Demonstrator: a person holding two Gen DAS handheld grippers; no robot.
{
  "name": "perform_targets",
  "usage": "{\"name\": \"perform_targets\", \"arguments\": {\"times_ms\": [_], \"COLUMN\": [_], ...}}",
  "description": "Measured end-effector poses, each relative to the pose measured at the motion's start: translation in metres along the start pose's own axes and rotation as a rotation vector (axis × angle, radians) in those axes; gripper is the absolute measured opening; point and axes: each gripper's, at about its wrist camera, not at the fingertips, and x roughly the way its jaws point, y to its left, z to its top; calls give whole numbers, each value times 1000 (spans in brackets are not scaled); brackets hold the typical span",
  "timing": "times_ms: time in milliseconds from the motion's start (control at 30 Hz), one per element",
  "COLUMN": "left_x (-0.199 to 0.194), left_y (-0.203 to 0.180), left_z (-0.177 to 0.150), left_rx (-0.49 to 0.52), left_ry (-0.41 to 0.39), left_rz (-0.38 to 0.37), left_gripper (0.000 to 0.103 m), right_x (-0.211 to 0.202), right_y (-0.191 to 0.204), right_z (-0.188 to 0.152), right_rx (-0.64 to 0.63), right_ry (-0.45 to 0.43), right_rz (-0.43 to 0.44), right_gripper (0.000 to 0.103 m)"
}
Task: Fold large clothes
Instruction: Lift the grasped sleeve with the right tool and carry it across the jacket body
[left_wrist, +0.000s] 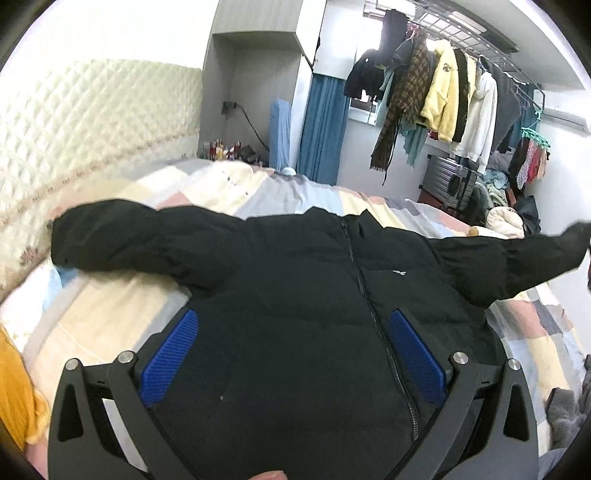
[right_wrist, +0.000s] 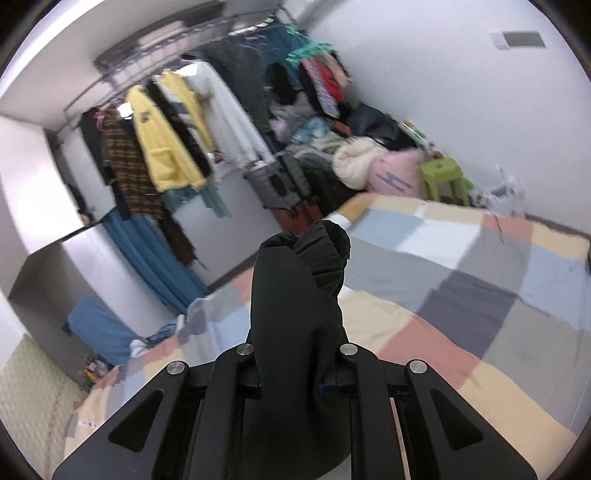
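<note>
One black puffer jacket (left_wrist: 295, 266) is seen spread front-up on one bed (left_wrist: 122, 306) covered by a patchwork quilt (right_wrist: 461, 266). Two sleeves are counted: the left-hand sleeve (left_wrist: 122, 236) is laid flat on the quilt, stretched out toward the quilted cream headboard (left_wrist: 92, 122), while the right-hand sleeve (left_wrist: 517, 258) is raised off the bed toward the frame edge. The jacket's sleeve-to-sleeve axis is run across the left wrist view, and its one zip (left_wrist: 365, 295) is run from the collar at the far side down toward the camera, slightly slanted.

The left gripper (left_wrist: 295, 354) is held above the jacket's body with its two blue pads (left_wrist: 170, 354) spread wide and released; whether the pads touch the fabric cannot be told.

In the right wrist view, the right gripper (right_wrist: 291, 373) is seen clenched on one sleeve cuff (right_wrist: 299, 295), the bunched ribbed end being stuck up past the fingers above the quilt.

Beyond the bed, one clothes rail (right_wrist: 166, 74) hung with several garments is shown, and one green stool (right_wrist: 443, 177) is stood near the wall
</note>
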Motion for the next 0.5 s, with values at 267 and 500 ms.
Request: {"name": "perform_targets", "arguments": {"times_ms": [267, 500], "left_x": [2, -3], "left_y": [12, 31], "left_z": [0, 1], "left_rx": [42, 19], "left_ry": [5, -2], "left_rz": [31, 52], "left_gripper": [103, 103], "right_x": [-38, -63], "right_y": [143, 282], "right_z": [-2, -56], "right_rx": [-225, -423], "right_ry": [-31, 8], "right_rz": [161, 302], "right_gripper": [12, 13]}}
